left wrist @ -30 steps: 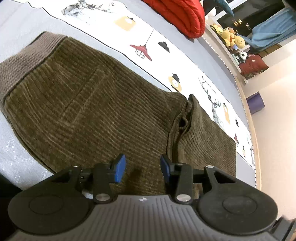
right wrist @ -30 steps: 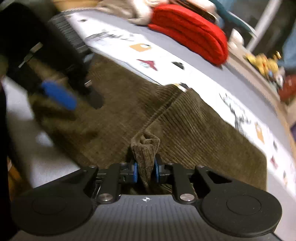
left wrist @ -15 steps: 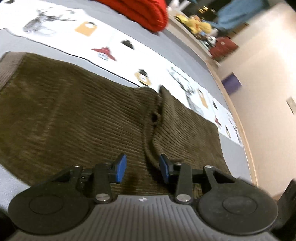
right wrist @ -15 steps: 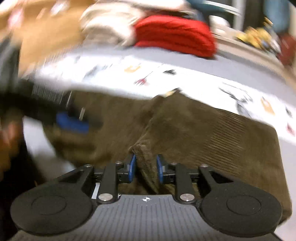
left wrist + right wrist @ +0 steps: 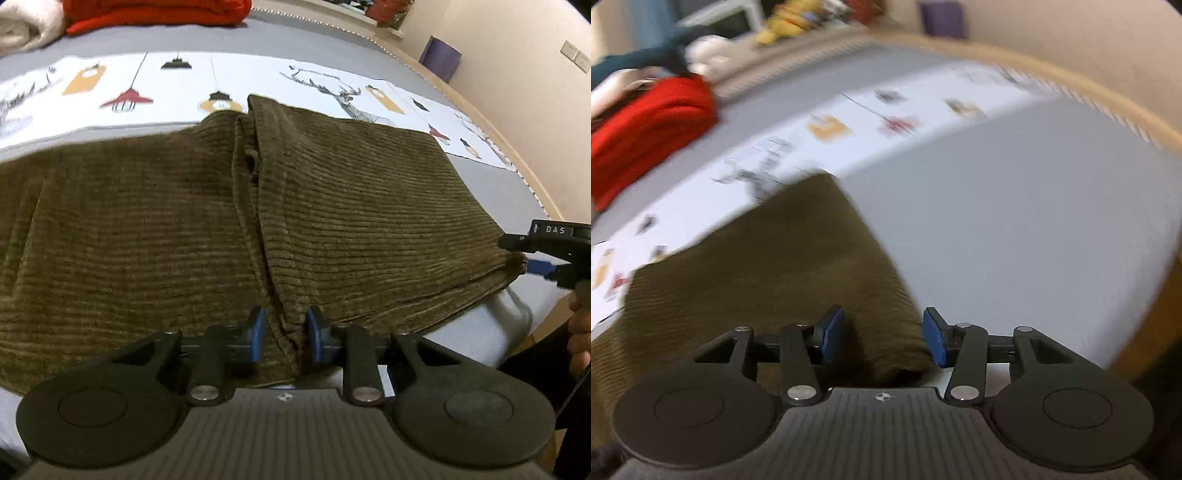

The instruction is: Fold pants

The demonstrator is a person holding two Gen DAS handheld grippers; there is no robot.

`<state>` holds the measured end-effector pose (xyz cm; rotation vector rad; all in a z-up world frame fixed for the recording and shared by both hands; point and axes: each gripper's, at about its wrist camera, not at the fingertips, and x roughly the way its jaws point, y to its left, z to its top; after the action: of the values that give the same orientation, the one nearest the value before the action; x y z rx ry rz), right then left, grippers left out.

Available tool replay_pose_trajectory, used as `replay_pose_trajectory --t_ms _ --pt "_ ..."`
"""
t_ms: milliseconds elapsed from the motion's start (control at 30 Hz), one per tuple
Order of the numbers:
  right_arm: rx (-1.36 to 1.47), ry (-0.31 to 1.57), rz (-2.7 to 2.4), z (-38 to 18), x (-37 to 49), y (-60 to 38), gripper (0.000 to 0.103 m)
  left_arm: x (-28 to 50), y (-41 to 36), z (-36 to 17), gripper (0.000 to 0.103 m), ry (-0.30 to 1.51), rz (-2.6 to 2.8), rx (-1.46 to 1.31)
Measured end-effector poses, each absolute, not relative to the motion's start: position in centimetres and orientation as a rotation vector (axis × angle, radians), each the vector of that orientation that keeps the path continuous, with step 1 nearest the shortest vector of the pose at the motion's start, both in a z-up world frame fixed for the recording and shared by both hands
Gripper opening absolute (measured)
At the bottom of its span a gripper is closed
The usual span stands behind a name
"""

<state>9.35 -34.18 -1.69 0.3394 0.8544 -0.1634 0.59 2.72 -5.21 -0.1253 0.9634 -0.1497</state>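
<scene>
Left claw (image 5: pixel 283 334) is closing around a raised fold of the olive corduroy pants (image 5: pixel 369 206), which lie flat on the bed (image 5: pixel 491 192). Right claw (image 5: pixel 882 338) is opening, pads clear, over the pants' corner at 3 o'clock. Red blanket (image 5: pixel 155 11) lies at 11 o'clock.

Pretty clearly somebody's bedroom at home. The work surface is a bed (image 5: pixel 303 33) with a grey cover, and a white runner (image 5: pixel 258 79) printed with lamps and a deer lies across it. A folded red blanket (image 5: pixel 155 11) and a cream one (image 5: pixel 26 26) sit at the far side. Along a ledge there are yellow plush toys (image 5: pixel 790 18), though that view is blurry. There's also a cream wall with a light switch (image 5: pixel 574 59) and a purple box (image 5: pixel 441 59) on the floor by it.
</scene>
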Motion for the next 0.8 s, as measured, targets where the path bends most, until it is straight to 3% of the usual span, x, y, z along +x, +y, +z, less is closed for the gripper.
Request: replay_pose_trajectory --t_ms 200,467,567,633,800 --pt "0.452 0.897 -0.212 -3.2 10.3 -35.0 0.063 -0.1 3.0 -5.1 0.031 0.931 -0.145 -0.138" --pt "0.608 0.962 -0.163 -4.3 10.0 -36.4 0.063 -1.3 3.3 -2.2 0.033 0.765 -0.152 -0.170" --pt "0.634 0.957 -0.154 -4.0 9.4 -36.7 0.048 -1.3 2.6 -2.4 0.029 0.787 -0.181 -0.127" --pt "0.643 0.936 -0.146 -3.7 9.0 -36.8 0.031 -0.7 1.8 -3.9 0.028 0.885 -0.158 -0.053" --pt "0.662 0.841 -0.193 -1.8 7.4 -37.1 0.028 -1.0 1.5 -3.3 0.028 0.832 -0.178 -0.046"
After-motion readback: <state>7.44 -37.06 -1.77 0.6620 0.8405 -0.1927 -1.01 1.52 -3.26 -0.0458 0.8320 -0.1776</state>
